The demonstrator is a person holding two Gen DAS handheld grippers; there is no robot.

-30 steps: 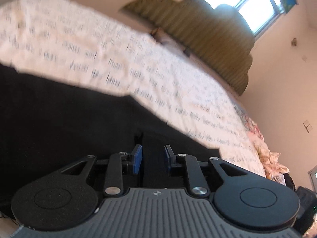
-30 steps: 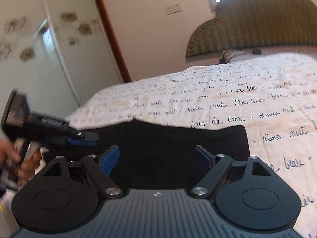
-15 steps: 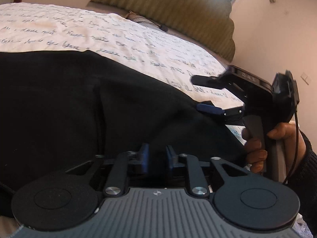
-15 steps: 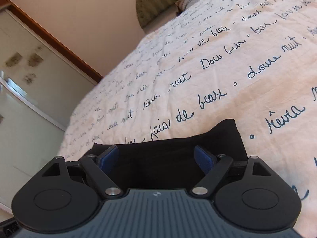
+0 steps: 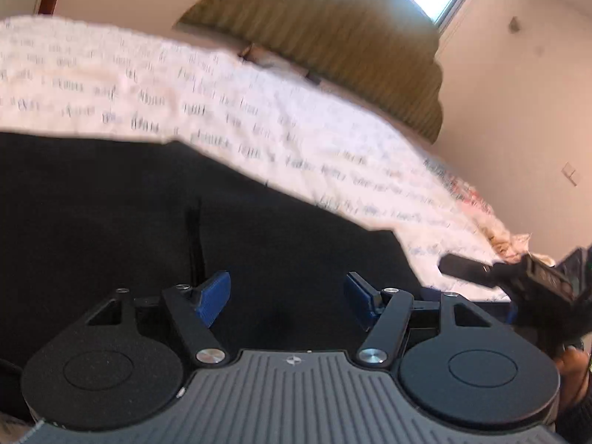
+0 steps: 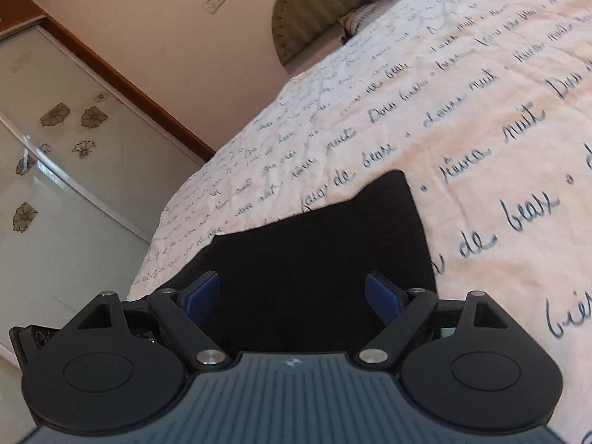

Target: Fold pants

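Note:
Black pants lie flat on the bed, filling the lower left of the left wrist view. My left gripper hovers low over them. Its jaws are opening, and the blue pads press on nothing. In the right wrist view a corner of the pants points up the bed. My right gripper stands open just above that dark cloth, with nothing pinched. The right gripper also shows at the far right of the left wrist view, held by a hand.
The pants rest on a cream bedspread printed with handwriting. At the far end are an olive padded headboard and a window. A glass wardrobe door with flower decals stands to the left of the bed.
The left jaws, nearly shut half a second ago, now stand wide apart. The right gripper has rolled and dropped closer to the pants' corner. It now sits further right in the left wrist view.

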